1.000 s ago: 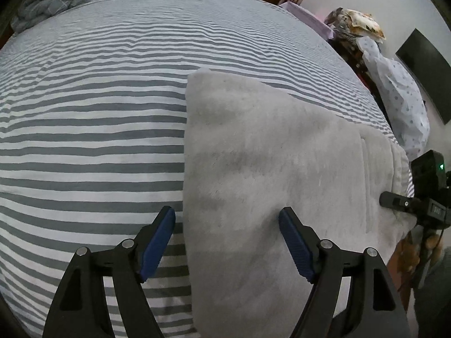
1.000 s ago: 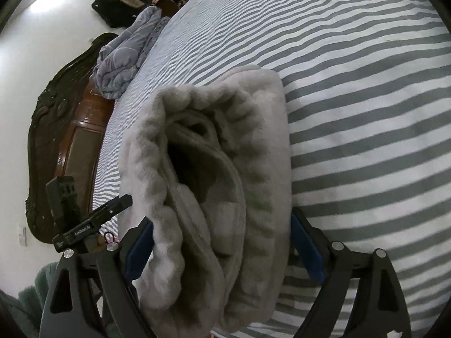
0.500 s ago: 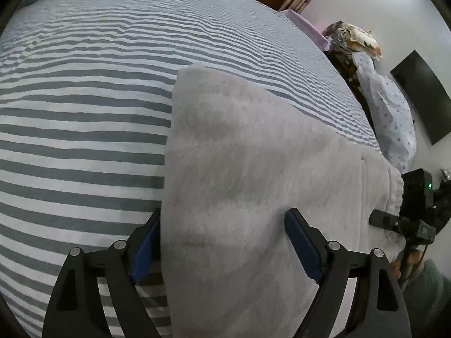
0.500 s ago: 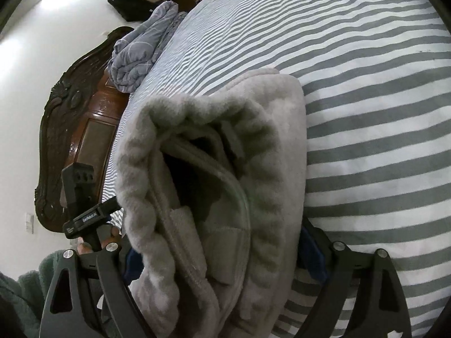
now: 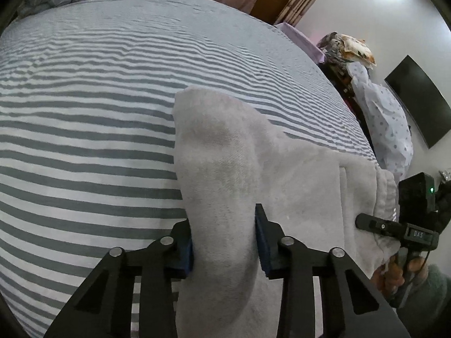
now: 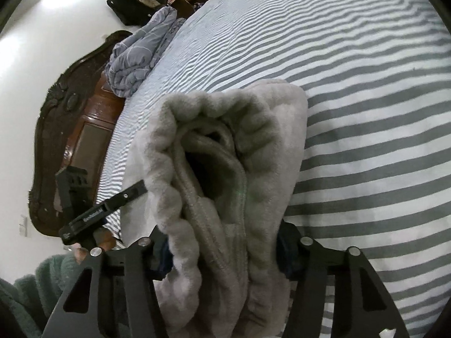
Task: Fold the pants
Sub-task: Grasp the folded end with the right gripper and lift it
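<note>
The pants [image 5: 282,174], thick and fluffy, could slip loose on lifting, because the closing left claw [image 5: 224,242] and closing right claw [image 6: 222,253] each pinch only a bunched edge.

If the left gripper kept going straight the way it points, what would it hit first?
The grey fleece pants. The left gripper already has a raised fold of them between its closing jaws, so it would push deeper into that fabric, then probably the striped bed cover underneath.

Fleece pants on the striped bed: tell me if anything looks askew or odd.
Nothing stands out. The pale grey fleece pants lie folded on the grey-and-white striped bedsheet; both grippers are closing on bunched fabric, the waistband gaping open.
</note>
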